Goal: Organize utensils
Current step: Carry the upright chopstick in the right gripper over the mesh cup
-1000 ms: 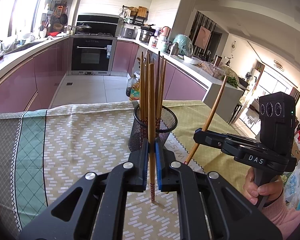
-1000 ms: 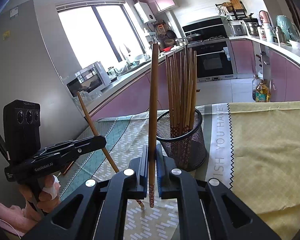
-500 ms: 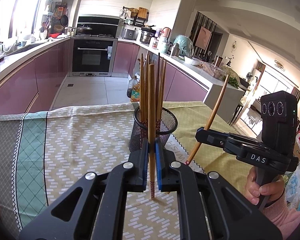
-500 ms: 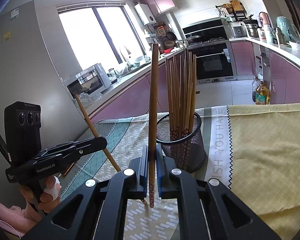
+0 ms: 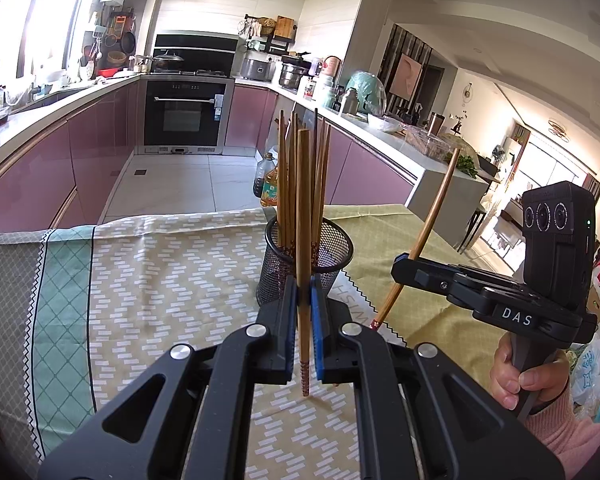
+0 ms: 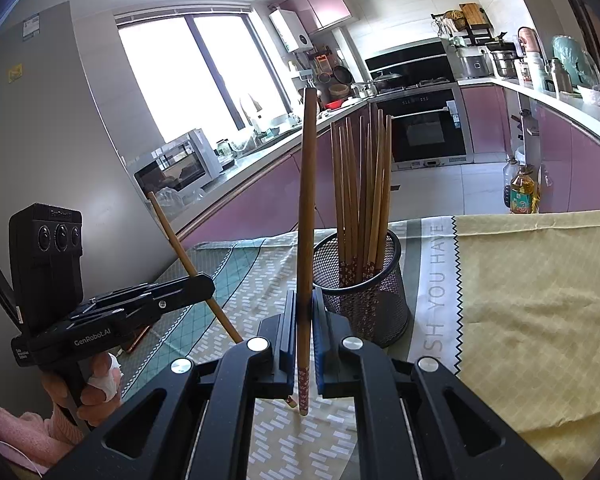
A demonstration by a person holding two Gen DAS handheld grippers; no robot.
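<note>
A black mesh holder (image 5: 332,248) (image 6: 380,304) stands on the tablecloth with several wooden chopsticks (image 5: 286,184) (image 6: 360,192) upright in it. My left gripper (image 5: 302,286) is shut on one chopstick (image 5: 303,216), held upright just in front of the holder. In the right wrist view this left gripper (image 6: 206,282) shows at the left, its chopstick (image 6: 180,244) slanted. My right gripper (image 6: 304,296) is shut on another chopstick (image 6: 306,208), upright and left of the holder. From the left wrist view, the right gripper (image 5: 400,268) is right of the holder with its chopstick (image 5: 428,228) leaning.
A patterned tablecloth (image 5: 140,280) (image 6: 520,300) covers the table, whose far edge drops to the kitchen floor. Oil bottles (image 6: 522,196) stand on the floor beyond it. A small brown object (image 6: 136,342) lies on the cloth below the left gripper. A hand (image 5: 516,376) holds the right gripper's handle.
</note>
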